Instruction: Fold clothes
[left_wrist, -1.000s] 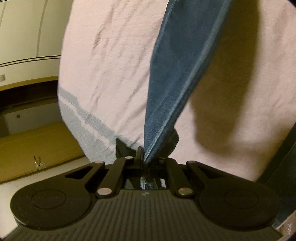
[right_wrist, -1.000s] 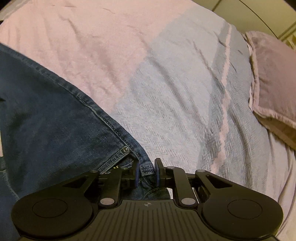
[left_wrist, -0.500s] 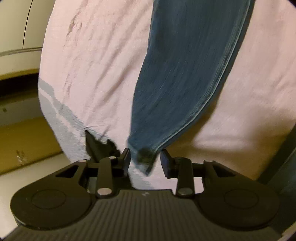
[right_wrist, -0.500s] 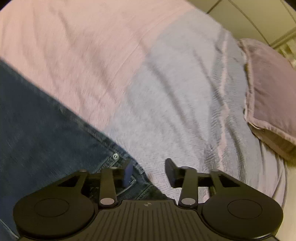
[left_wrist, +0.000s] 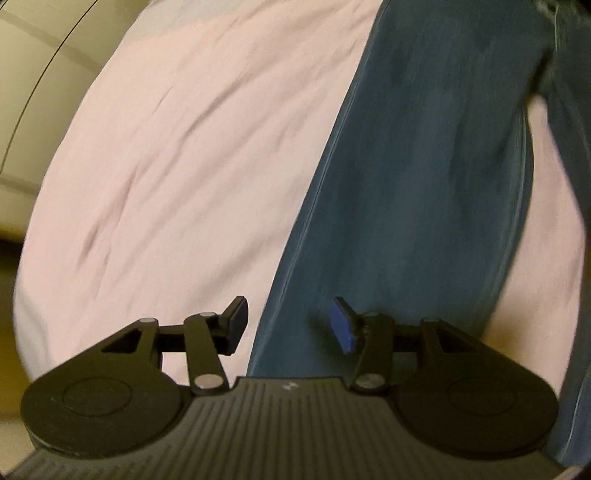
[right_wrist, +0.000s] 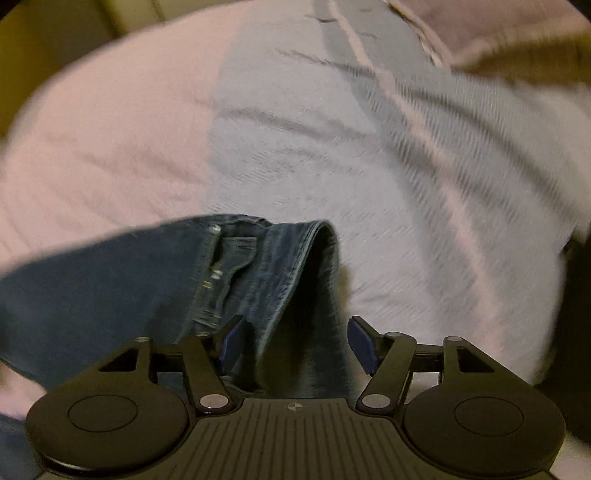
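Observation:
A pair of dark blue jeans lies on a pink bedspread. In the left wrist view a long leg of the jeans (left_wrist: 413, 177) runs from the top right down under my left gripper (left_wrist: 290, 325), which is open and holds nothing. In the right wrist view the waist end of the jeans (right_wrist: 236, 273), with rivets and a folded edge, lies just ahead of my right gripper (right_wrist: 295, 343), which is open and empty above the cloth.
The bedspread (left_wrist: 177, 147) is pink with a grey woven band (right_wrist: 332, 155) and pale stripes. A pink pillow (right_wrist: 491, 29) lies at the far right top. A cream wall or cupboard (left_wrist: 29, 74) shows left of the bed.
Both grippers have opened and let go of the jeans. The leg has dropped flat onto the bed. The right gripper has pulled back, so the waist now lies ahead of it.

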